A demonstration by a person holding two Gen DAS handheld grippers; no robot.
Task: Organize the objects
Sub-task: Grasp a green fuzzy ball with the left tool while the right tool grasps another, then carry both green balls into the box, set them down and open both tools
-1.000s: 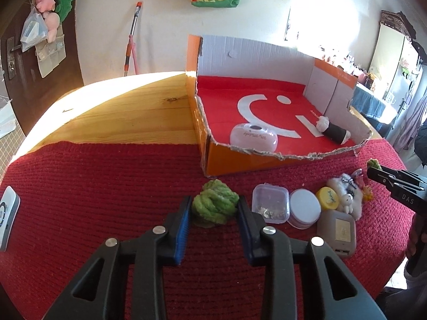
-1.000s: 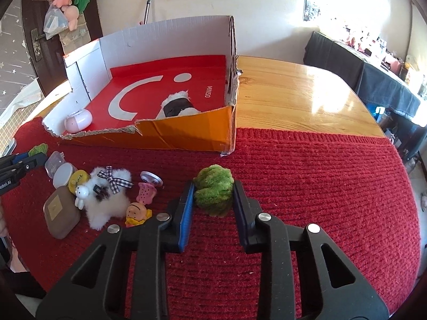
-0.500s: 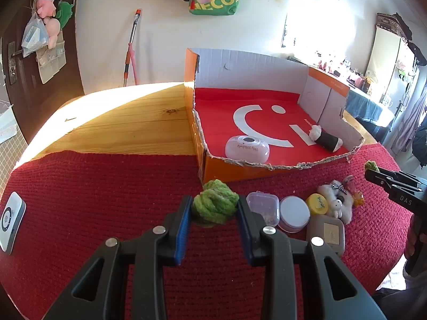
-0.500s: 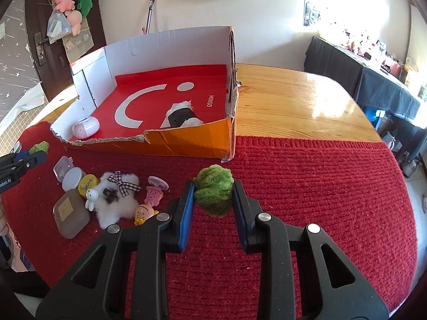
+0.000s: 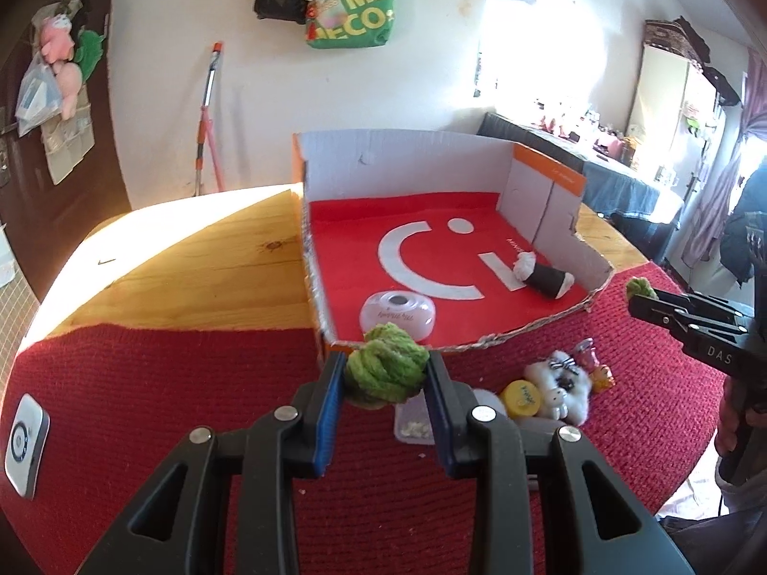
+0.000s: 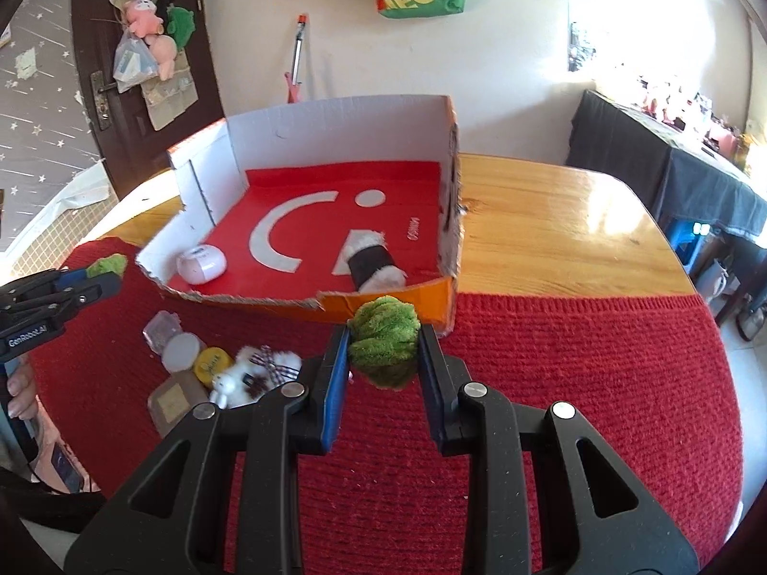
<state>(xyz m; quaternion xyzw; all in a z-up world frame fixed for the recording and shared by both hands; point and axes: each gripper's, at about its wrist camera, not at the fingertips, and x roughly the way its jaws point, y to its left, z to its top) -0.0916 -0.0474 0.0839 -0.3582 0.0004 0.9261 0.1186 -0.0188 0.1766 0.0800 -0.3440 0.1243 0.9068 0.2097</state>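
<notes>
Left wrist view first: we've got the wooden table (image 5: 182, 258) with a red knitted mat (image 5: 158, 407) over the near half, and the big orange cardboard box (image 5: 546, 191) sitting on the wood with its torn front edge right at the mat. Inside the box, on the red liner with the white smiley, we see a pale pink oval gadget (image 5: 398, 315) near the front left and a black-and-white plush roll (image 5: 541, 275) towards the right wall.

On the mat just in front of the box sits a little pile: a fluffy white toy with a checked bow (image 6: 259, 369), a yellow lid (image 5: 521, 397), a white round lid (image 6: 181, 350), a clear plastic case (image 6: 162, 330) and a tan square container (image 6: 172, 400). A white device (image 5: 25, 445) lies well off at the mat's left edge.

Our left tongs (image 5: 386, 383) are clamped shut on a green yarn ball (image 5: 386, 366), held clear above the mat, close to the box's front left corner. Our right tongs (image 6: 381, 359) are closed on a green fuzzy ball (image 6: 383, 342) of their own, up off the mat in front of the box's front right corner. Each camera catches the other tongs off to the side with a bit of green poking out
</notes>
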